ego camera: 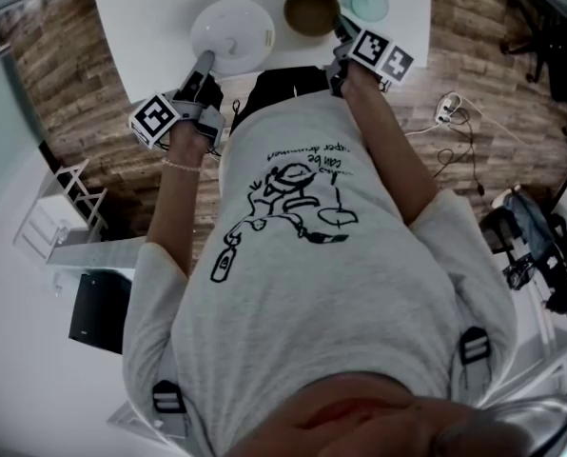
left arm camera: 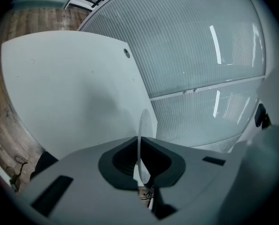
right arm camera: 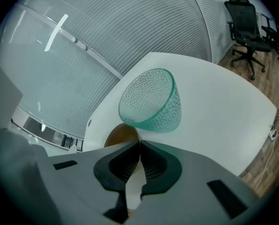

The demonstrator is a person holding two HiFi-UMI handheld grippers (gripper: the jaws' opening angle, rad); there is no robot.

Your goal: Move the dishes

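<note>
Though pressed almost together, left gripper (ego camera: 207, 58) jaws pinching the thin rim of a white plate (ego camera: 231, 27), edge-on between them, close to the counter's (ego camera: 150, 17) near edge. Just right of the plate, a brown bowl (ego camera: 310, 9), with right gripper (ego camera: 343, 29) jaws shut tight at its right rim; impossible to tell whether gripping it. Beside that, near the counter's right edge, a green glass bowl (ego camera: 369, 5).
</note>
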